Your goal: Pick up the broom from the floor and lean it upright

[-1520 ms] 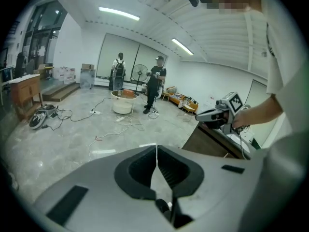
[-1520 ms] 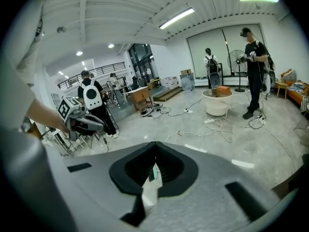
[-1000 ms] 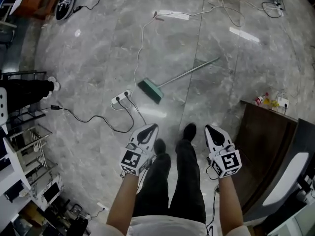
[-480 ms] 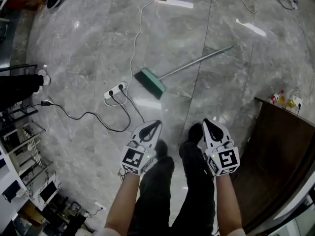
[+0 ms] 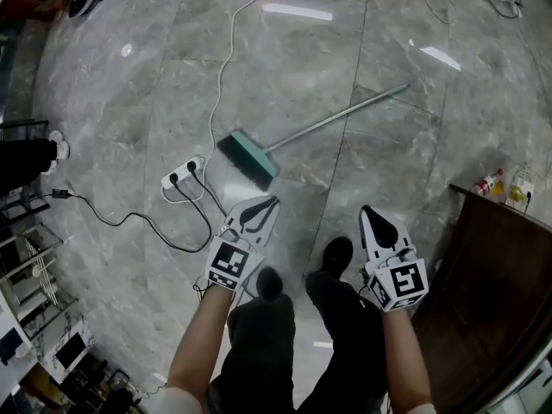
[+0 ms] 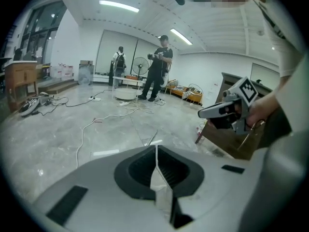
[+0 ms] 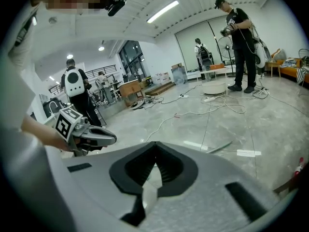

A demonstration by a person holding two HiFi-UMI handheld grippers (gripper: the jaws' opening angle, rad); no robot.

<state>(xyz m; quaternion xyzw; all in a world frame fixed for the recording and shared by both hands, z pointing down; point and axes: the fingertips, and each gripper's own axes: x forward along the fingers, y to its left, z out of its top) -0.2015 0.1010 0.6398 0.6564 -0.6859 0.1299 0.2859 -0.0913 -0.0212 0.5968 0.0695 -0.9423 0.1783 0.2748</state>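
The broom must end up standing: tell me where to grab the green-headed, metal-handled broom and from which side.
Take the thin grey metal handle, probably a little up from the green brush head. It lies flat on the marble floor, so come down from above, jaws across the shaft. The left gripper and right gripper are both shut; open one first.

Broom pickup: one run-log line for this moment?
phase: pre-grasp | broom: flat on floor, untouched | left claw: shut, empty | right claw: shut, empty

Bright ceiling strips (image 6: 118, 6) glare off floor (image 5: 155, 102); fisheye edges warped, maybe slight blur.
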